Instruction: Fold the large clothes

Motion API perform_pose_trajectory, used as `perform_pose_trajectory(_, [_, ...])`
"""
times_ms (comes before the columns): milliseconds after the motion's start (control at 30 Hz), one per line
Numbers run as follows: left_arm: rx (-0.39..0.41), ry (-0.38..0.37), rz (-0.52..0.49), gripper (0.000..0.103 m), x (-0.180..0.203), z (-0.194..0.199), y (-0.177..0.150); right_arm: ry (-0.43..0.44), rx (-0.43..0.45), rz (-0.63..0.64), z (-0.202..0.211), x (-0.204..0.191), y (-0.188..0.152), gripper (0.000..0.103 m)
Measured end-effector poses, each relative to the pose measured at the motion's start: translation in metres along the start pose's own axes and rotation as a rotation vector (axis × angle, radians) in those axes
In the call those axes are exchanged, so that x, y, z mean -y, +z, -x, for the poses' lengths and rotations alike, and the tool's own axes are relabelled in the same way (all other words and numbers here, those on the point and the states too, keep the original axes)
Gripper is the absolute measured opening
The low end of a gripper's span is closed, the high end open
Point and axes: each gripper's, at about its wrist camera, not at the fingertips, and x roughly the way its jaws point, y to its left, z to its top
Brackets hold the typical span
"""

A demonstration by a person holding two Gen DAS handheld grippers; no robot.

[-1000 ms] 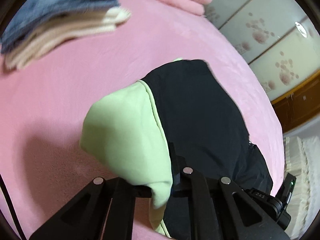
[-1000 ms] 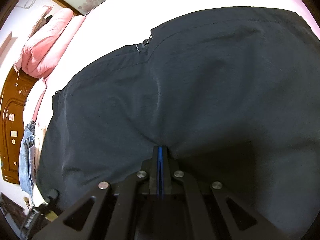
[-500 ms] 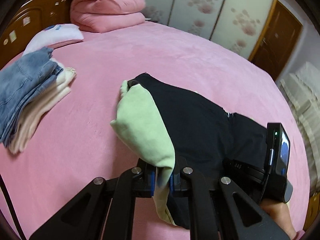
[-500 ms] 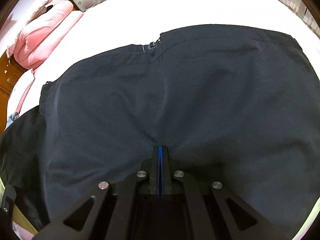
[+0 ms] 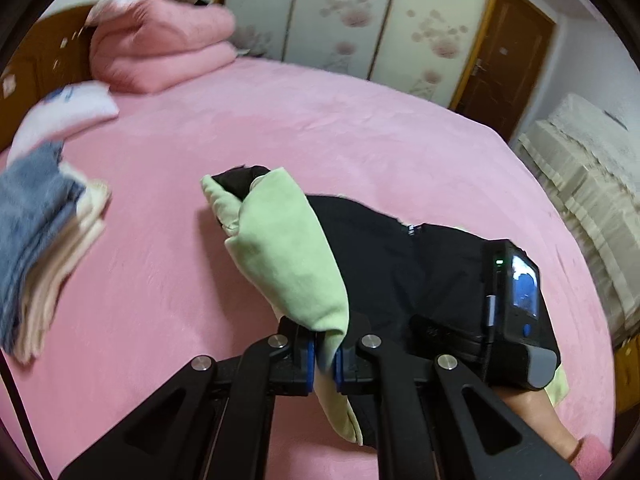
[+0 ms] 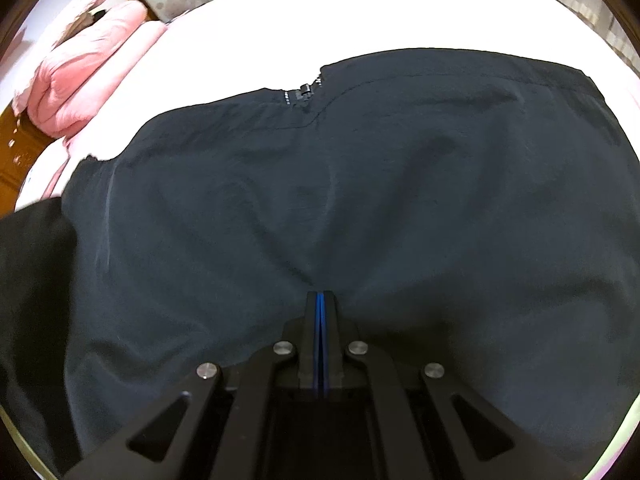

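Note:
A black jacket with a light green lining lies on the pink bed. My left gripper is shut on a fold of the green lining and holds it raised above the bed. In the right wrist view the black jacket fills the frame, its zipper pull at the far edge. My right gripper is shut with its tips pressed against the black cloth; whether cloth is pinched between them is hidden. The right gripper's body shows at the right of the left wrist view, resting on the jacket.
A stack of folded clothes, jeans on top, lies at the bed's left. A folded pink quilt and a pillow sit at the headboard. Sliding doors and a wooden door stand behind. Cream bedding is at the right.
My left gripper has lifted and tilted up with the green lining, so the far room has come into view. The jacket appears further from the right gripper's camera.

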Motion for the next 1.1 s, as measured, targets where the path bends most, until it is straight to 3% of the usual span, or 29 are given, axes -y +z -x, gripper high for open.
perform_pose_trajectory(400, [0.157,-0.049,-0.257,0.000,0.125,0.039,-0.009,0.279,-0.109,-0.056,-0.009,0.054,0.011,0.000])
perform_pose_trajectory(533, [0.065,0.003,-0.209,0.000,0.140,0.025,-0.010,0.336,-0.166,-0.049,-0.013,0.065,0.017,0.000])
perform_pose_trajectory(633, [-0.054,0.084,-0.046,0.002,0.110,0.013,-0.010,0.349,-0.192,-0.048,-0.017,0.069,0.025,0.000])
perform_pose_trajectory(800, [-0.237,0.170,0.227,0.021,0.031,-0.001,-0.033,0.343,-0.200,-0.048,-0.013,0.065,0.027,0.000])
perform_pose_trajectory(867, [-0.282,0.196,0.265,0.035,0.004,-0.004,-0.045,0.338,-0.196,-0.048,-0.013,0.061,0.026,0.000])
perform_pose_trajectory(1000, [-0.366,0.237,0.298,0.045,-0.040,-0.008,-0.065,0.314,-0.181,-0.046,-0.013,0.048,0.020,0.000])
perform_pose_trajectory(1100, [-0.394,0.256,0.404,0.071,-0.079,-0.008,-0.078,0.299,-0.164,-0.063,-0.012,0.046,0.017,0.000])
